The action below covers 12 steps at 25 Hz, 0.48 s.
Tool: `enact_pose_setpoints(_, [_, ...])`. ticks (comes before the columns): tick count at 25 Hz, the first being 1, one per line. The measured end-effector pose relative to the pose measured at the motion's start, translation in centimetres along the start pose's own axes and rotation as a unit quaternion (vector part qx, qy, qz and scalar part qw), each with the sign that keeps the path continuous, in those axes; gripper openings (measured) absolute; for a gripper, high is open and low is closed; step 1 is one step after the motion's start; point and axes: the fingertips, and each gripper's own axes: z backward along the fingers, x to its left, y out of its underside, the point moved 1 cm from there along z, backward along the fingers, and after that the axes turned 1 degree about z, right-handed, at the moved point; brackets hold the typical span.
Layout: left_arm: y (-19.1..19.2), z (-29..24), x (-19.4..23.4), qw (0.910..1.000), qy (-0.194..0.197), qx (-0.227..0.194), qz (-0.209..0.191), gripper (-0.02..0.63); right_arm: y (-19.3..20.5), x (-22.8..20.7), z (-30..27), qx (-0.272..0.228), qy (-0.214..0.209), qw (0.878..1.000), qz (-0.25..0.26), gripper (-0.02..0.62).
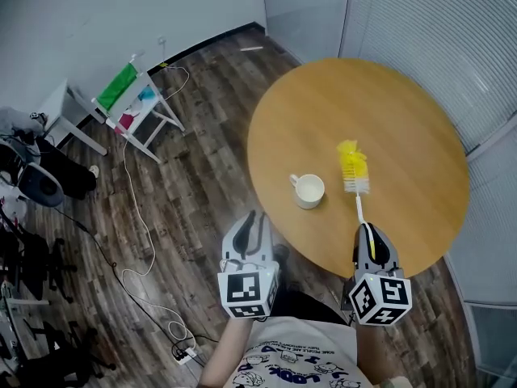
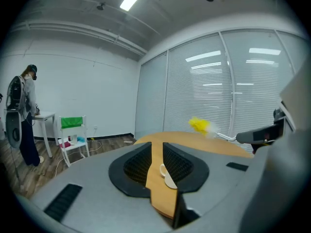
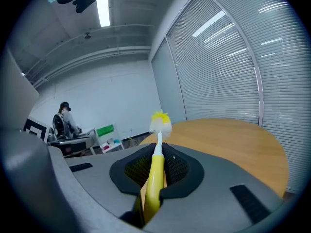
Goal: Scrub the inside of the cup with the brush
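Observation:
A white cup [image 1: 308, 190] stands upright on the round wooden table [image 1: 404, 111] near its front-left edge. My right gripper [image 1: 370, 231] is shut on the yellow handle of the brush [image 1: 353, 168], whose yellow-and-white bristle head points away over the table, to the right of the cup. In the right gripper view the brush [image 3: 160, 121] runs straight out between the jaws of the right gripper [image 3: 158, 154]. My left gripper [image 1: 254, 221] hangs just off the table's front-left edge with nothing in it. In the left gripper view the cup [image 2: 165, 174] shows through the slim gap of the left gripper [image 2: 156, 152].
A white rack with a green cloth [image 1: 129, 95] stands on the wood floor at the left. A white cable [image 1: 137, 217] trails across the floor to a power strip. Dark office chairs [image 1: 32, 176] crowd the far left. A person [image 2: 26, 110] stands by a white desk. Blinds line the wall behind the table.

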Motion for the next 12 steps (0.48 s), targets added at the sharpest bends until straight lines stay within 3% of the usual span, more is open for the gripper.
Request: enact_pose_setpoints(12, [1.7,-8.1,1.6,0.9954,0.069,0.065,-0.011,0.058,-0.1,-0.7,-5.8,0.021,0.057,0.998,-0.024,0.046])
